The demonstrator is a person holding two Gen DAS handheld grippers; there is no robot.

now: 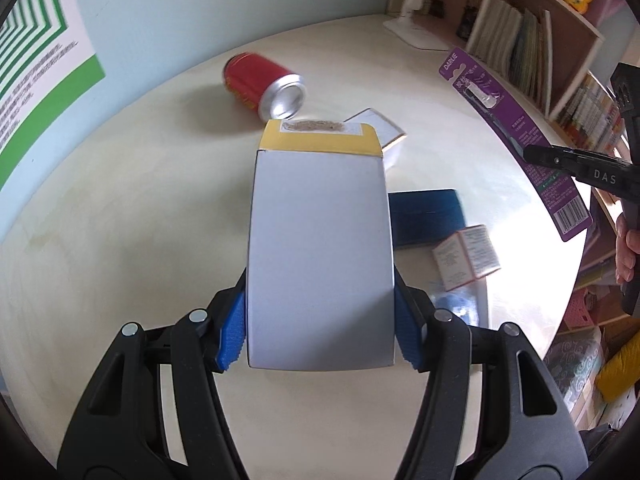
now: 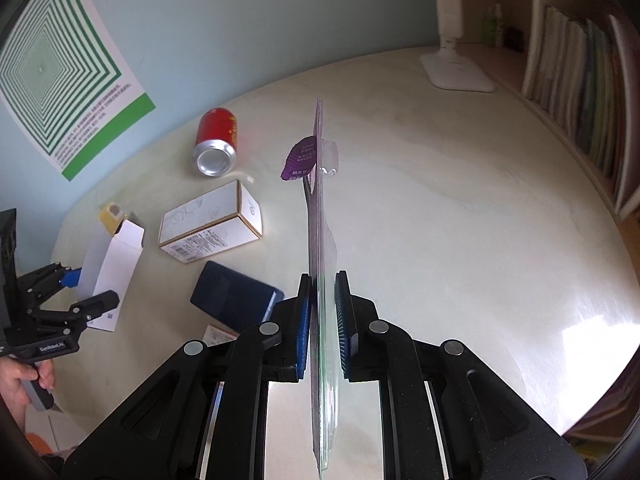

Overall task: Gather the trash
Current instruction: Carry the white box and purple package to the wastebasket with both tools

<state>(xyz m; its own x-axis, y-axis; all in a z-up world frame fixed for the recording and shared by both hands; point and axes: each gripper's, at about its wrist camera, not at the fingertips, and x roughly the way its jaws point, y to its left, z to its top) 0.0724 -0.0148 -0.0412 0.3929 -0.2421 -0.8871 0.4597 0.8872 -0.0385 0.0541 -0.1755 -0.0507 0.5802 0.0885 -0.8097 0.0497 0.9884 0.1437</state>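
the left gripper (image 1: 320, 320) is pinching a white carton (image 1: 320, 248) between its blue pads (image 1: 232, 332), one pad on each long side. the carton is hanging above the table (image 1: 120, 220) and is not touching it, and its yellow flap (image 1: 320, 140) is standing open at the far end. the right gripper (image 2: 323, 320) is pressed together on a flat purple blister pack (image 2: 320, 208), which is standing on its thin edge in the right wrist view and is pointing away over the table. in the left wrist view the same pack (image 1: 516, 136) is hanging in the air near the right rim of the table, close to the bookshelf (image 1: 532, 40).

on the table, a red can (image 2: 216, 144) is lying on its side near the back wall, with its silver end turned to the cameras. a white box with gold edges (image 2: 210, 220) is lying just in front of the can. a dark blue box (image 2: 236, 300) is lying nearer, between the two grippers, and a small box with pink edges (image 1: 466, 256) is lying just beside it.

the right half of the table is giving wide open room up to its round edge. a white lamp base (image 2: 456, 72) is standing at the far edge, beside the shelf. the left part of the table, near the striped poster (image 2: 52, 68), is more crowded.
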